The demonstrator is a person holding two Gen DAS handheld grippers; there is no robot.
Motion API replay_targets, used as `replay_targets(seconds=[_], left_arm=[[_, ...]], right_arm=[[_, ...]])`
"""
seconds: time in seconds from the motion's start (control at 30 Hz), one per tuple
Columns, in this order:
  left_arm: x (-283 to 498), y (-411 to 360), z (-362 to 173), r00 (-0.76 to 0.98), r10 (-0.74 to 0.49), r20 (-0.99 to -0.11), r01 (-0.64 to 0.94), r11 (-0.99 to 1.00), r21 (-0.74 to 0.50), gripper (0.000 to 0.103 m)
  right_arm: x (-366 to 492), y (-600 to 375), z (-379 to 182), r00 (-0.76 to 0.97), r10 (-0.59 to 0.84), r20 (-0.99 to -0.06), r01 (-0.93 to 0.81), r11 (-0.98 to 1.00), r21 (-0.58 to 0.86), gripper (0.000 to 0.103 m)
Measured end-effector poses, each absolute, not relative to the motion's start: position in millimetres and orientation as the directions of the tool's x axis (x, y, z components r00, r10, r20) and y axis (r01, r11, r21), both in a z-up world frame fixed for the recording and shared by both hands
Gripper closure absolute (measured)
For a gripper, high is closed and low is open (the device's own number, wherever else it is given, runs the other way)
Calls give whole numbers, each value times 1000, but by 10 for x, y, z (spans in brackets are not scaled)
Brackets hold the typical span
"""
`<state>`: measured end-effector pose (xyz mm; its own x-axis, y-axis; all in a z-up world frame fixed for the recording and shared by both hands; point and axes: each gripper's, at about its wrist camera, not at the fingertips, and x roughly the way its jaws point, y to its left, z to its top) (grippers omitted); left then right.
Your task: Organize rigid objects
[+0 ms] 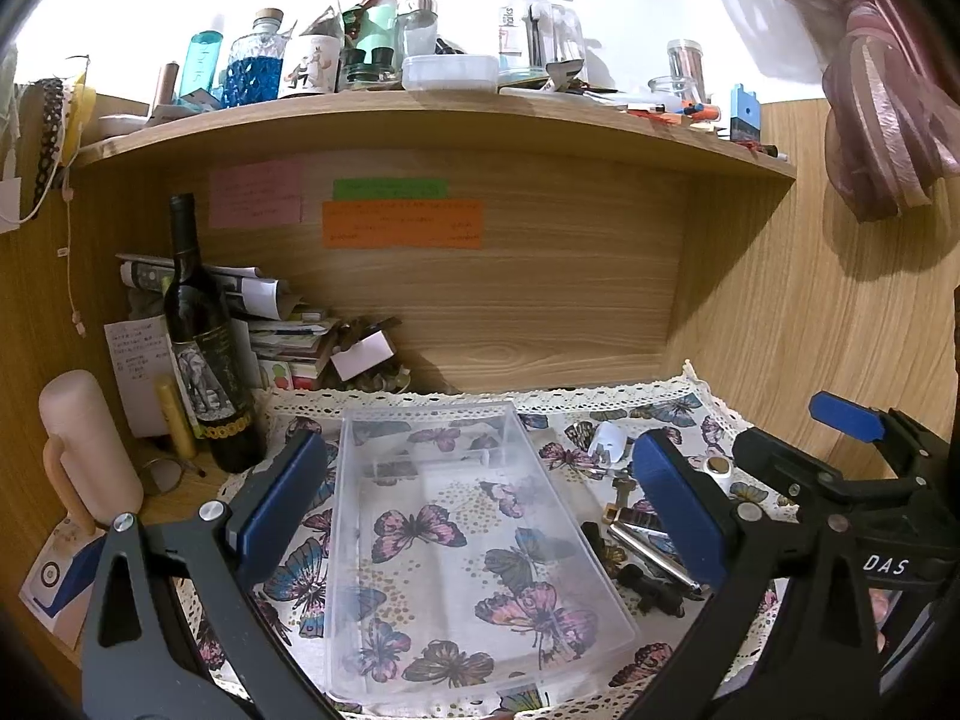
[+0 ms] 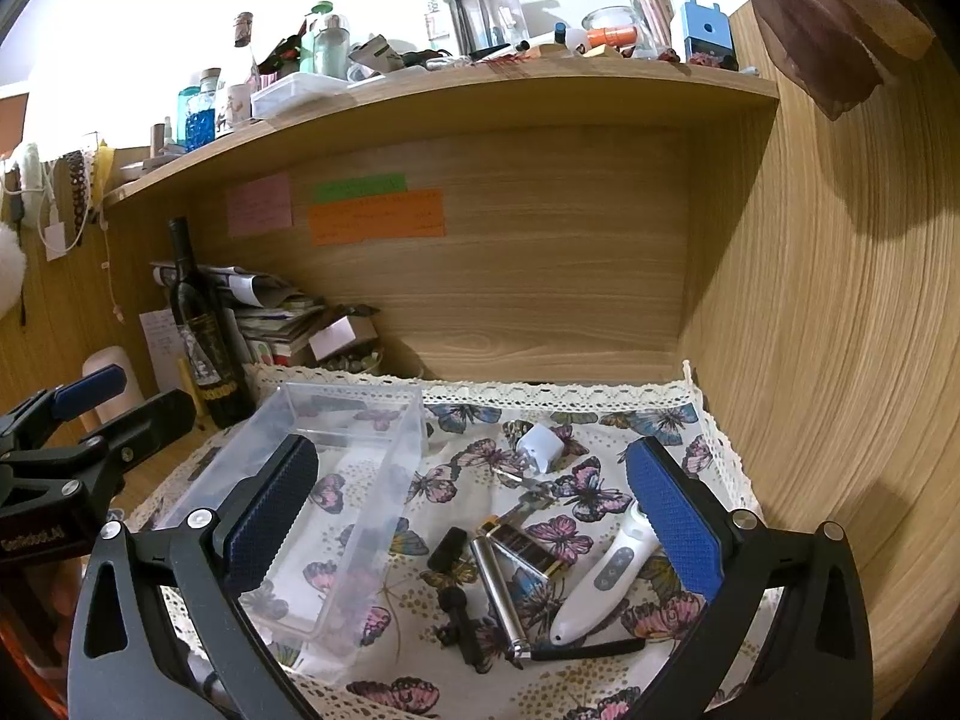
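Note:
An empty clear plastic box [image 1: 366, 540] lies on the butterfly cloth [image 1: 288, 576]; it also shows in the right wrist view [image 2: 288, 396]. To its right lie a white wand-shaped device [image 2: 606, 576], a silver cylinder [image 2: 498, 594], a dark battery-like block [image 2: 525, 543], a small black piece [image 2: 447, 549], keys [image 2: 531, 501] and a white plug [image 2: 540, 441]. My left gripper [image 1: 480, 510] is open above the box. My right gripper [image 2: 474, 516] is open above the loose objects and holds nothing.
A dark wine bottle [image 1: 201, 348], a pink flask [image 1: 84, 450] and stacked papers [image 1: 264, 324] stand at the back left. A wooden shelf [image 1: 420, 114] crowded with bottles hangs above. A wooden wall [image 2: 840, 330] closes the right side.

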<state>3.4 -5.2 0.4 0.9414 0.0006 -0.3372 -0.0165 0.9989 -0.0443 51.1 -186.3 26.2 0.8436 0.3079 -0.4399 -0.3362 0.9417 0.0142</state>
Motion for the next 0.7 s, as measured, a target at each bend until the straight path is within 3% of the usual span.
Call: replay_targets(seconds=[0.7], left_arm=[[3,-79,24,946,4,-323,-15,999,-32,0]], right_arm=[[472,-1846,261,846,309,-434,-339,941,9,0]])
